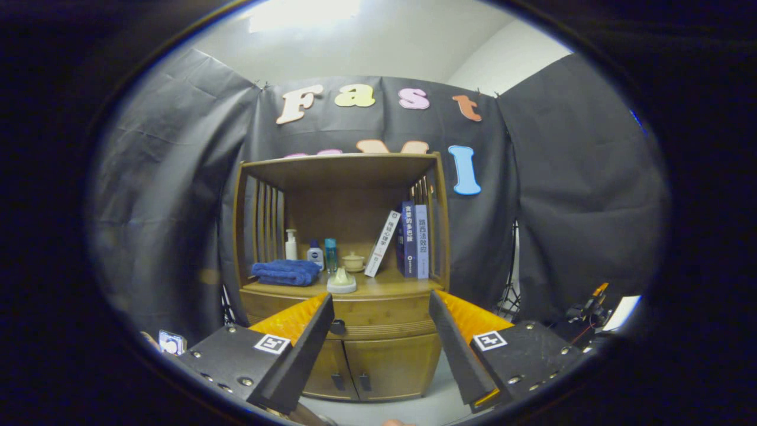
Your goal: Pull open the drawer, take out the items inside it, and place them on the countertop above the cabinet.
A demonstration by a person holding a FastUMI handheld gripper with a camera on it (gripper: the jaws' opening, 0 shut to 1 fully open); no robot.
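A wooden cabinet (378, 355) stands ahead against the black cloth wall. Its drawer (381, 318) sits shut just under the countertop (387, 287), and the drawer's contents are hidden. A small dark handle (338, 326) on the drawer front peeks out beside my left finger (307, 343). My gripper (381, 297) is open, with its wide-apart fingers framing the drawer front from a short distance and nothing between them. Below the drawer are two closed cabinet doors (387, 367).
On the countertop lie a folded blue towel (285, 272), a white lidded dish (342, 283), several small bottles (315, 253), a small pot (353, 261) and upright books (414, 239), one leaning (382, 244). A shelf roof (340, 168) spans above. Equipment with cables (585, 310) sits at floor level right.
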